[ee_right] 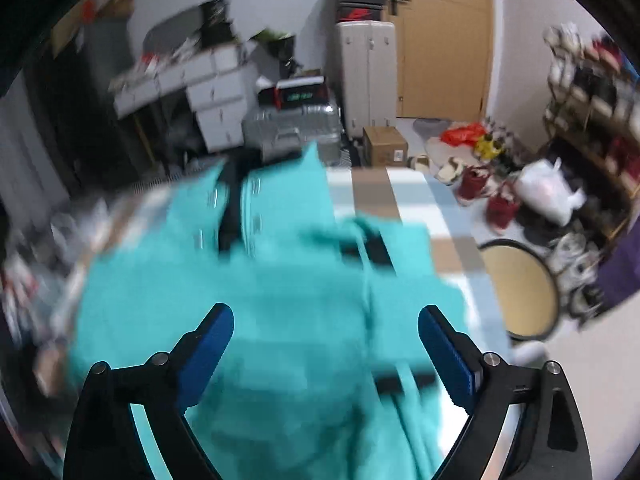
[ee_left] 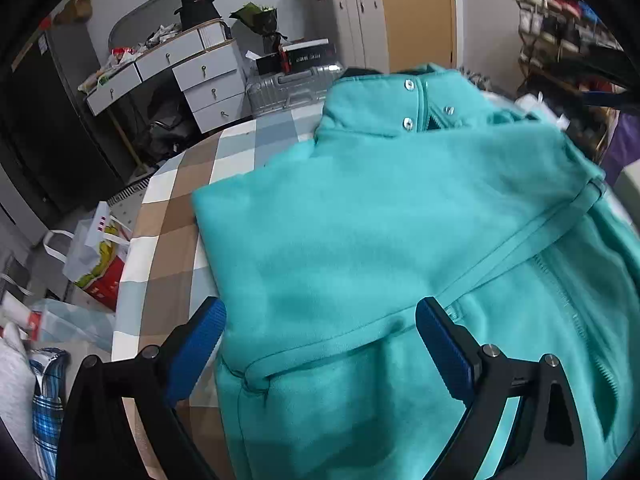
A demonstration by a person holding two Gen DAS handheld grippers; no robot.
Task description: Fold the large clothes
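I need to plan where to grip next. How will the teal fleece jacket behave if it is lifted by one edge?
The teal fleece jacket will probably drape and sag, since it lies in soft folds on the checked tablecloth. Its thick pile suggests it will not slip easily. The metal snaps at the collar add little weight.

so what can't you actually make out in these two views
- Left wrist view: the teal jacket's lower hem is cut off by the bottom edge, behind the left gripper fingers.
- Right wrist view: motion blur smears the jacket, so its folds and snaps are unreadable.
- Right wrist view: the blurred dresser top clutter can't be identified.
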